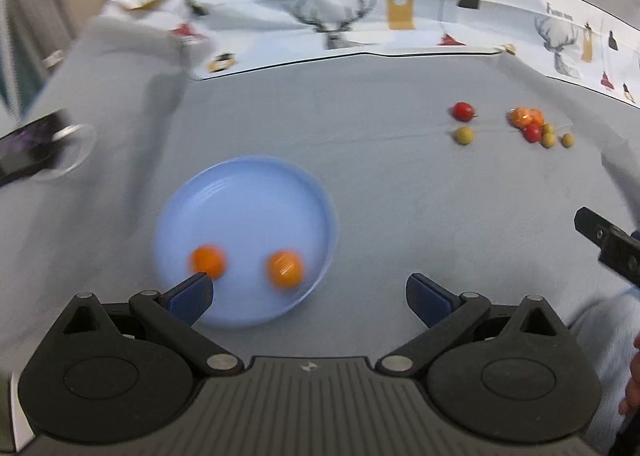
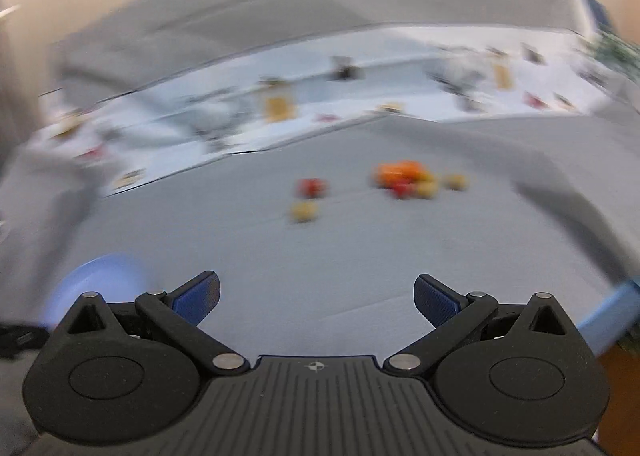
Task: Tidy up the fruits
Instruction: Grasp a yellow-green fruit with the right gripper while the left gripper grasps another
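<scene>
Both tongs, left (image 1: 309,296) and right (image 2: 316,298), spread and empty; two oranges (image 1: 285,268) in the blue plate (image 1: 248,192) under the left, loose fruit cluster (image 2: 404,178) ahead on the grey tabletop (image 2: 360,256), nearer the right.

one blue plate (image 1: 248,192), two oranges (image 1: 208,261) inside it
</scene>
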A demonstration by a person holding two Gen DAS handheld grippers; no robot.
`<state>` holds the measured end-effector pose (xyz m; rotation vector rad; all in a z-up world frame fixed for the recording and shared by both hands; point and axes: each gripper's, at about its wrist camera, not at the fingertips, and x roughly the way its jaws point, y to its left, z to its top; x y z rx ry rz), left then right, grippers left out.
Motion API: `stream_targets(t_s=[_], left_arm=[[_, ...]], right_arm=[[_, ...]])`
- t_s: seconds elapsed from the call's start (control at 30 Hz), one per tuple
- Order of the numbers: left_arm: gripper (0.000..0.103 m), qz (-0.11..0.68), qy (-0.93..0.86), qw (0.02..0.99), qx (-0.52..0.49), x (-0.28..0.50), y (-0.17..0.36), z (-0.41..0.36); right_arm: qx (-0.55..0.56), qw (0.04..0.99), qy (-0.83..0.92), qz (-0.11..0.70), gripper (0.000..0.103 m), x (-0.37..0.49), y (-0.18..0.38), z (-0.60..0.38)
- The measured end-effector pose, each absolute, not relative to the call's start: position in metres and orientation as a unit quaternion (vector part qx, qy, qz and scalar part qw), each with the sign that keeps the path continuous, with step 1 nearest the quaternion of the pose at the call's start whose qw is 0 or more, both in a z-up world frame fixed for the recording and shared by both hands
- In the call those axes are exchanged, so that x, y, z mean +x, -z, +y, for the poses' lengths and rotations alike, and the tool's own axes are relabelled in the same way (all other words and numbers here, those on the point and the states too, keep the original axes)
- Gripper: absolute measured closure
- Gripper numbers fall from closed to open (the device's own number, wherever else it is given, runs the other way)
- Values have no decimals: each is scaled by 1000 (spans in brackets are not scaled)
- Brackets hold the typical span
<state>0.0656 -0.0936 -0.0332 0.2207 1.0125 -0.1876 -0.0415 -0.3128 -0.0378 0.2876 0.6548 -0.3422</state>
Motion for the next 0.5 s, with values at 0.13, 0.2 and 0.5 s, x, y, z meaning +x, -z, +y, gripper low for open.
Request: stream_targets(t_s=[0.13,0.2,0.5], left_arm=[[0,491,114,856,114,113,56,-149],[0,489,128,854,122,135,68,-177],[0,492,184,837,154,229,135,-289]], right_arm=[[170,894,255,327,1,-1,76,-378],[176,881,287,332,1,24,96,-405],[170,864,323,347,1,122,169,-482]])
